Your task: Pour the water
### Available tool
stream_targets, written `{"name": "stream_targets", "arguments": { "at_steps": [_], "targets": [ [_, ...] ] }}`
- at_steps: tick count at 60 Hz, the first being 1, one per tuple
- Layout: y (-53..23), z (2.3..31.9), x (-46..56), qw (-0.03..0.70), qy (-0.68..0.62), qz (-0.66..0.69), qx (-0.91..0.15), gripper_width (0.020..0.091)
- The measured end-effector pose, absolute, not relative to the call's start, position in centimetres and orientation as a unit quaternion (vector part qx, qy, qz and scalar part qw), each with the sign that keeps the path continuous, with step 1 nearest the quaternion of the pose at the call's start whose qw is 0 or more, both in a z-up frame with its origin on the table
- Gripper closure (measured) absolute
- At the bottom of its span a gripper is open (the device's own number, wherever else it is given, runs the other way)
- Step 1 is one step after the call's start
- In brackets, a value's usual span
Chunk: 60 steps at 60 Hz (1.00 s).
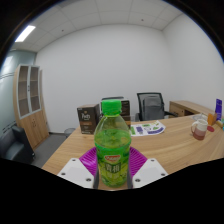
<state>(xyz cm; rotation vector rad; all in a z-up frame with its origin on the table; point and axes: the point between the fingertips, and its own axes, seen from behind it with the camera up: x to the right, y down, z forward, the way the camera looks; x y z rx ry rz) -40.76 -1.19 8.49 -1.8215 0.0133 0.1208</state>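
The tool (114,172) has its two purple-padded fingers closed narrowly on a green bottle (113,140), one finger at each side of the bottle's lower body. The bottle stands upright between them, label forward, with its green cap (110,104) in place as far as can be seen. It appears lifted above the tabletop (170,140), though the base is hidden by the fingers, so I cannot say for sure that it is clear of the wood.

Beyond the bottle, toward the far side of the tabletop, lie some papers (148,127), and near the right edge stand a few small containers (200,127), too small to identify. A dark box (87,119) sits near the far left corner, with an office chair (151,104) behind the tabletop.

My reading is that the carrying step is in hand: the bottle is gripped but not tipped. No receiving vessel is clearly visible, so the next move calls for finding one, bringing the bottle over it and tilting steadily. If the cap is truly on, it would have to come off first.
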Motion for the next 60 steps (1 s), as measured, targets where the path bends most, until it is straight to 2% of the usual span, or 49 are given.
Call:
{"name": "stream_targets", "arguments": {
  "at_steps": [6, 18, 31, 42, 54, 60],
  "targets": [
    [-0.8, 8.9, -38.9, 0.592, 0.064, 0.114, -0.795, 0.0720],
    [2.6, 12.1, -30.2, 0.539, 0.248, 0.260, -0.762, 0.0721],
    [5.9, 16.5, -19.6, 0.456, 0.420, 0.405, -0.672, 0.0722],
    [7.7, 17.8, -13.4, 0.387, 0.512, 0.489, -0.590, 0.0722],
    [9.3, 16.3, -9.2, 0.312, 0.607, 0.542, -0.490, 0.0724],
    [9.5, 15.1, -8.5, 0.284, 0.625, 0.550, -0.475, 0.0725]
  ]
}}
